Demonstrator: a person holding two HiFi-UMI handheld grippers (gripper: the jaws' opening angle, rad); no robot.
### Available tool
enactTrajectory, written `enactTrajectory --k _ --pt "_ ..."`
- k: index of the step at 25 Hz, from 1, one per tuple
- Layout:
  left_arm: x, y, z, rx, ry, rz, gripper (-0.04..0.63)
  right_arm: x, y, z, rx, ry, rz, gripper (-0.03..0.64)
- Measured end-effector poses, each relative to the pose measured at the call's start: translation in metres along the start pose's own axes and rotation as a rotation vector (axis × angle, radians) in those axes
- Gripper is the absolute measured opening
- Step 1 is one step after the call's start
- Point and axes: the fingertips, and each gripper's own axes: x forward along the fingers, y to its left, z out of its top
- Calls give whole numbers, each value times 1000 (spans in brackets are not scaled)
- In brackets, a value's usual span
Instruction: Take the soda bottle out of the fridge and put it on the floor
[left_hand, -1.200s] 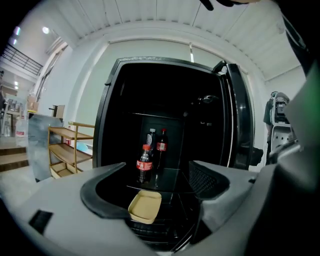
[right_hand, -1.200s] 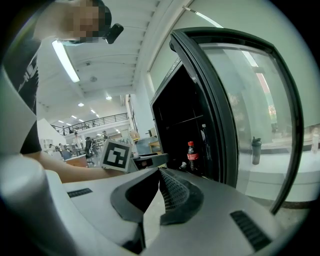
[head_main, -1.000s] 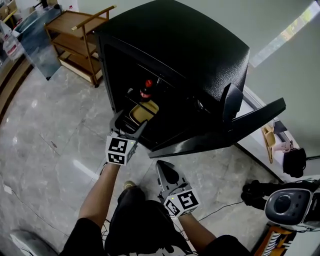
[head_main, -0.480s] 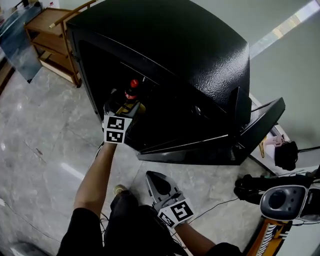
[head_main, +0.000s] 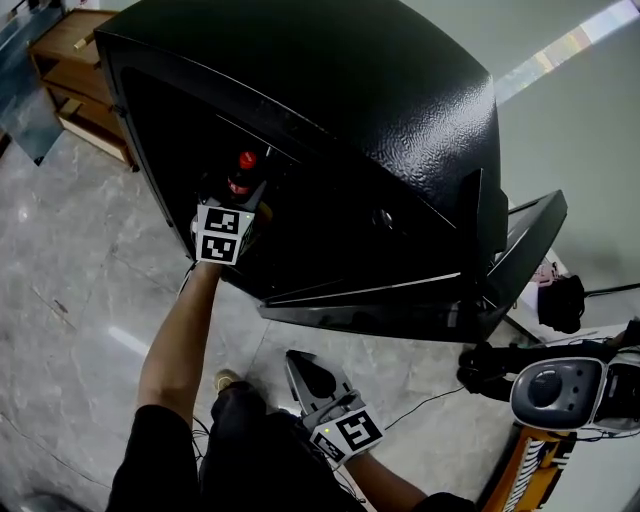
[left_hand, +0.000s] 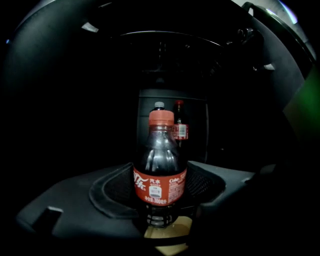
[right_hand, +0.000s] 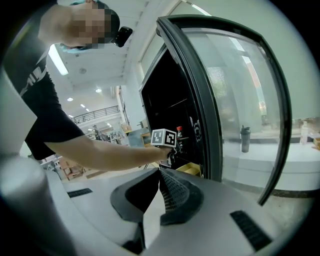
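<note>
A cola soda bottle (left_hand: 160, 170) with a red cap and red label stands upright inside the dark fridge (head_main: 380, 100). Its cap (head_main: 246, 160) shows in the head view. My left gripper (left_hand: 160, 192) reaches into the fridge. Its jaws have just been closing, and the pads now meet the bottle's sides at the label. My right gripper (head_main: 312, 372) hangs low in front of the person's body, shut with nothing in it. It is apart from the fridge.
A second, smaller bottle (left_hand: 180, 125) stands behind the first. A yellow tray (left_hand: 167, 235) lies under the bottle. The fridge door (head_main: 400, 310) swings open to the right. A wooden shelf (head_main: 70, 70) stands far left, and a white wheeled machine (head_main: 560, 390) with cables is at right.
The left gripper went forward into the fridge up to the bottle and its jaws narrowed around it. The right gripper sank slightly and stayed shut.
</note>
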Motion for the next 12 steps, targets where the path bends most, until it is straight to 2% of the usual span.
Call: enactTrajectory --k 12 --pt "-19 -6 -1 -6 15 0 304 -14 -6 -11 9 17 -4 23"
